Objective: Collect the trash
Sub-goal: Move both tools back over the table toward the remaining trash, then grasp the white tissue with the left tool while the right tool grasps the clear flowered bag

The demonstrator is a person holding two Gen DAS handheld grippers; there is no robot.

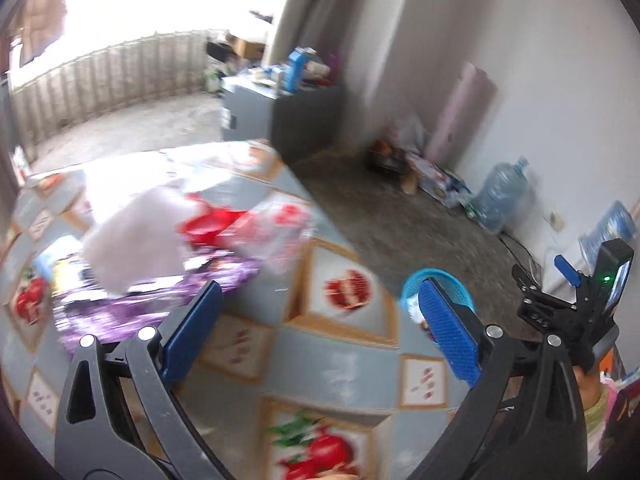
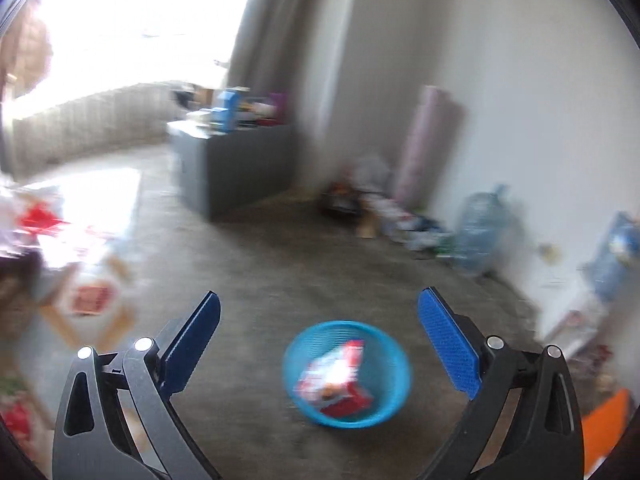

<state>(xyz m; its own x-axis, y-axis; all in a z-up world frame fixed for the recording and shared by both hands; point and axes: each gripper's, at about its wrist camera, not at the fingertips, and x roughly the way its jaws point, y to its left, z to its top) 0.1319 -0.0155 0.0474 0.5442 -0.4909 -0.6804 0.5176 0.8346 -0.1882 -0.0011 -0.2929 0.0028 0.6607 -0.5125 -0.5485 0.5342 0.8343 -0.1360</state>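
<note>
**Both tongs wide and empty; table litter lies nearer the left**

Left gripper (image 1: 320,324) stands wide, nothing between its blue pads. Right gripper (image 2: 320,344) likewise wide and empty.

Remaining trash sits on the fruit-print tablecloth (image 1: 332,364): a white crumpled wrapper (image 1: 132,236), a red-and-clear packet (image 1: 256,228) and a purple foil wrapper (image 1: 160,300), all at about 10 o'clock from the left tongs, near. The purple wrapper's long axis appears to run roughly 8-to-2, though blur makes that uncertain.

Blue basket (image 2: 346,374) stands on the floor off the table, at 12 o'clock just ahead of the right tongs, with a red-and-white packet (image 2: 336,376) already inside.

Judgement: left hand is nearer the litter, right nearer the basket.

Hidden: in the left view the left tongs' right finger covers most of the basket. Both views are motion-smeared, so packet print is unreadable.
</note>
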